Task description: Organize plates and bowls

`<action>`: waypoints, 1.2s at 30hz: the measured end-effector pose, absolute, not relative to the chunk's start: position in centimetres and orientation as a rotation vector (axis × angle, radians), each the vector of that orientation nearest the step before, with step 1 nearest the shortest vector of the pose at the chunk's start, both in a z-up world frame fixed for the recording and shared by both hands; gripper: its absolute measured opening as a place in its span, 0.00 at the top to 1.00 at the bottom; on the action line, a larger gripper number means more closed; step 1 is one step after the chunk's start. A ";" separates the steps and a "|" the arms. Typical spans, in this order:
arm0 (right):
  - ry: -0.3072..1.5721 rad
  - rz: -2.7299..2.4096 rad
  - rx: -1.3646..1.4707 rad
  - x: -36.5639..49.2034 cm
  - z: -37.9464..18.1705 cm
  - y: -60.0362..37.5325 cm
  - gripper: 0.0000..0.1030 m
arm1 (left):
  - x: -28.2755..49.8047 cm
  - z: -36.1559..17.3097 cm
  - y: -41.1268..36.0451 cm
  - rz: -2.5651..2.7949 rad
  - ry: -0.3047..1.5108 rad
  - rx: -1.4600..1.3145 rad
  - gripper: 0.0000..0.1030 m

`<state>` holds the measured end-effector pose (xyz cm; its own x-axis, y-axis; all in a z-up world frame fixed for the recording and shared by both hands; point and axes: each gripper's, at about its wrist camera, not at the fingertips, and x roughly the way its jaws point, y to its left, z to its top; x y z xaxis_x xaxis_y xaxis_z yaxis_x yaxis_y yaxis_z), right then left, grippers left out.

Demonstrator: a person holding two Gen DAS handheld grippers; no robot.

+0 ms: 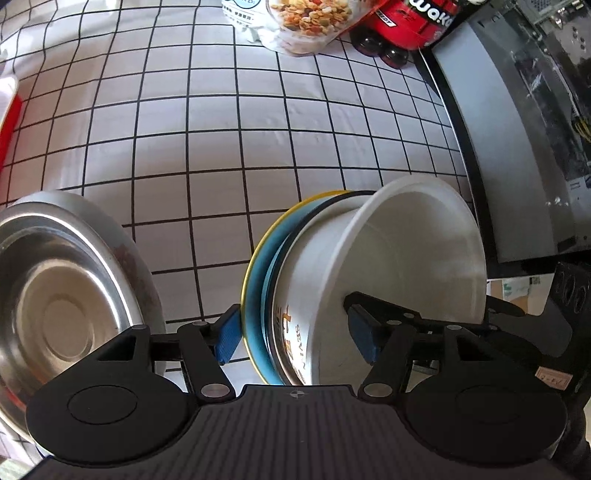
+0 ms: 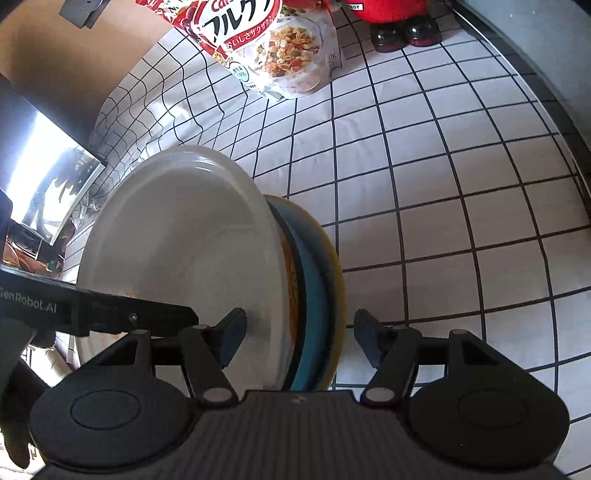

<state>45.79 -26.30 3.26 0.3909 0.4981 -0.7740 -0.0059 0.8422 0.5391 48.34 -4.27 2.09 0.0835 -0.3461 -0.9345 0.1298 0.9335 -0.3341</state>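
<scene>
Straddling the stacked white bowl (image 1: 388, 266) and yellow-rimmed blue plates (image 1: 258, 295), both grippers (image 1: 295, 334) (image 2: 299, 339) stand wide; steel bowl (image 1: 66, 288) remains unstacked.

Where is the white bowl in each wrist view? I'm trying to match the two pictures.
Left wrist view: the white bowl is lower centre-right, nested in the stack between the left gripper fingers.
Right wrist view: the white bowl fills the centre-left, topmost in the stack that the right gripper straddles.
Shared landmark: the cereal bag at the top on the checked cloth.
</scene>
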 end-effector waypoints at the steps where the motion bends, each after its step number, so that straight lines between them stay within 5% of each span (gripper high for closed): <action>1: 1.133 0.343 0.488 45.8 3.4 -26.1 0.44 | 48.3 2.1 -4.3 -0.356 1.445 -0.180 0.36; 10: 1.145 0.361 0.479 46.0 3.7 -26.0 0.50 | 48.2 2.2 -4.3 -0.350 1.446 -0.147 0.44; 16: 1.148 0.357 0.481 46.0 3.7 -25.9 0.50 | 48.3 2.2 -4.3 -0.283 1.468 -0.098 0.69; 28: 1.137 0.376 0.470 45.8 3.6 -26.0 0.50 | 47.9 2.7 -5.8 -0.277 1.452 0.049 0.69; 36: 1.159 0.392 0.501 46.0 3.2 -26.4 0.50 | 47.9 2.7 -5.3 -0.332 1.442 -0.003 0.51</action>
<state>46.01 -26.41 3.20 0.3544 0.5377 -0.7651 -0.0368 0.8255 0.5631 47.93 -5.34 2.69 0.0911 -0.2251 -0.9701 0.2218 0.9542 -0.2005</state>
